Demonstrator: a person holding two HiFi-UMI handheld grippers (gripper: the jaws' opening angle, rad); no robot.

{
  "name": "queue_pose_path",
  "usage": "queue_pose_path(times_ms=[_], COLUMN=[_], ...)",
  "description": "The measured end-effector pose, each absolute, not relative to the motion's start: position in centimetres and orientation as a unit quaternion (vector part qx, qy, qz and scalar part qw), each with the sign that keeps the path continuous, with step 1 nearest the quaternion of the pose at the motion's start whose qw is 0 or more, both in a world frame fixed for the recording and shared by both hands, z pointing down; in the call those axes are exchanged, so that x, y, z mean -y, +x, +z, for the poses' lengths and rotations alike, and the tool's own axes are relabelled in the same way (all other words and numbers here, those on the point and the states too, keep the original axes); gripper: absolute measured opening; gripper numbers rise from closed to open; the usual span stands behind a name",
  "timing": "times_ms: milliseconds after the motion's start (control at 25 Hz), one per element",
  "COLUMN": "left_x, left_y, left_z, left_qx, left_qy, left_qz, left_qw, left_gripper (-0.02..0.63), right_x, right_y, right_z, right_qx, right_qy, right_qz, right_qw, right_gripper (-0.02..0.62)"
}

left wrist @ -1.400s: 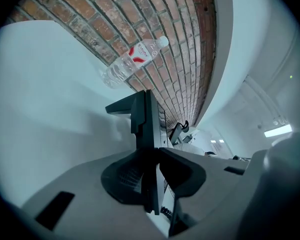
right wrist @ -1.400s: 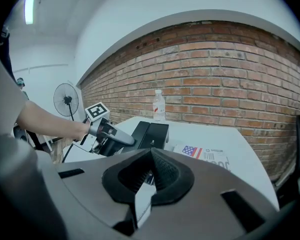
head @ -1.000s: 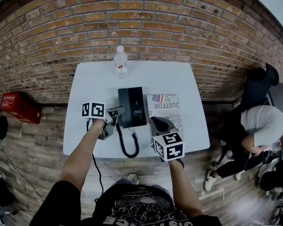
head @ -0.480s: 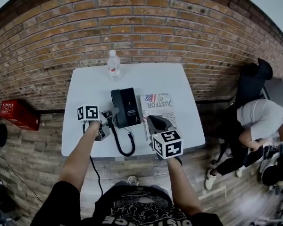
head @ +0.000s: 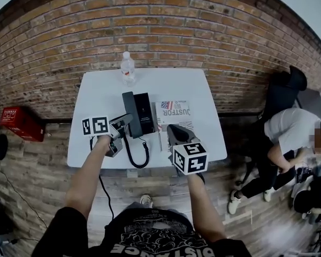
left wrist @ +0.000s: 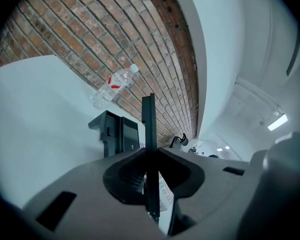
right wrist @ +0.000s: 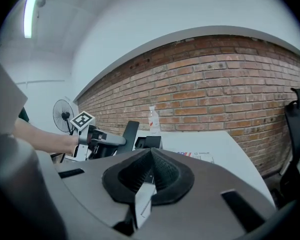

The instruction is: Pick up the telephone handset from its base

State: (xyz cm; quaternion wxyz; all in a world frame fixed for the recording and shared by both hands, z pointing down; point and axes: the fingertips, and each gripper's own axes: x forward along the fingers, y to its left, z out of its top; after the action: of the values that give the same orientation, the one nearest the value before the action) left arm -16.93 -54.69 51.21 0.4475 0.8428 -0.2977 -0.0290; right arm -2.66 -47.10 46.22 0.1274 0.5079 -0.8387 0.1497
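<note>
Standing by the white table, I see the handset, which lay flat in the black base a second ago, now tipped up at its left edge. The left gripper is clamped shut on it, so the lift has begun. The right gripper is closed, seemingly pinching a white paper slip.

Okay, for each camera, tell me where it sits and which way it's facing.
Head view: on the person's head, steeply down at the white table; both forearms, left gripper and right gripper show.
Left gripper view: rides the left gripper, along jaws shut on the handset, toward the brick wall.
Right gripper view: rides the right gripper, jaws shut on a printed sheet, facing the left gripper.
Shared: all three show the water bottle.
</note>
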Motion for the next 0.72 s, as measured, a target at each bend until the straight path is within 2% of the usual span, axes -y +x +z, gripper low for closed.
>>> queue_pose_path(times_ms=[720], left_x=[44.7], left_y=[-15.8], left_z=[42.7], left_qx=[0.37], left_qy=[0.866], left_qz=[-0.063], left_qw=[0.331], left_gripper=[0.072], right_x=[40.6], right_y=[-2.0], right_z=[42.5], right_qx=[0.865], right_qy=[0.474], right_qz=[0.118], right_qw=[0.114], right_gripper=[0.0])
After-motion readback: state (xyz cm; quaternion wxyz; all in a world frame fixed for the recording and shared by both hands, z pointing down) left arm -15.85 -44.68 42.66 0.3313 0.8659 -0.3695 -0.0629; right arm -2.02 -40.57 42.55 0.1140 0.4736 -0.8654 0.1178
